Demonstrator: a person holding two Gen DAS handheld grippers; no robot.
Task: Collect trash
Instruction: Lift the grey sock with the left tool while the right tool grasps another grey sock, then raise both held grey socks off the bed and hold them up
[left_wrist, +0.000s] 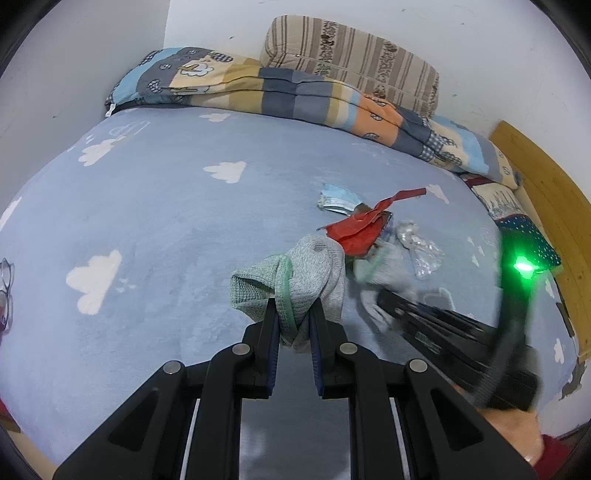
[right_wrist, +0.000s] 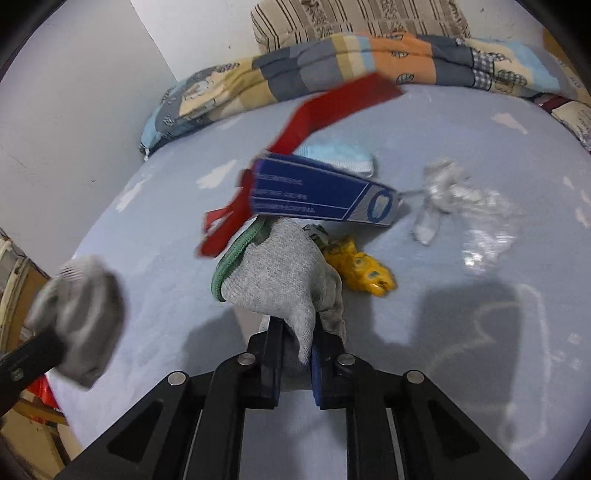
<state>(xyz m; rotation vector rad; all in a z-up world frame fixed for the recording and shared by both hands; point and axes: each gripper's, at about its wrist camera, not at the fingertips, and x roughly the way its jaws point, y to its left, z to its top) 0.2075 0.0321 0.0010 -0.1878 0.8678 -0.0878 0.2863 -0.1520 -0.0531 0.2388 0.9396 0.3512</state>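
My left gripper (left_wrist: 293, 317) is shut on a grey sock with a green cuff (left_wrist: 295, 280), held above the bed. My right gripper (right_wrist: 297, 339) is shut on a second grey sock (right_wrist: 284, 273), which carries a red wrapper (right_wrist: 317, 110) and a blue toothpaste box (right_wrist: 325, 195) on top. The right gripper also shows blurred in the left wrist view (left_wrist: 424, 314). A yellow wrapper (right_wrist: 362, 269), crumpled clear plastic (right_wrist: 461, 199) and a blue face mask (right_wrist: 340, 157) lie on the bed. The red wrapper (left_wrist: 362, 229), mask (left_wrist: 340, 199) and plastic (left_wrist: 421, 247) show in the left view.
The bed has a light blue cloud-print sheet (left_wrist: 166, 221). A folded patchwork quilt (left_wrist: 295, 88) and a striped pillow (left_wrist: 354, 55) lie along the wall. A wooden headboard (left_wrist: 546, 184) is at the right. Glasses (left_wrist: 5, 280) lie at the left edge.
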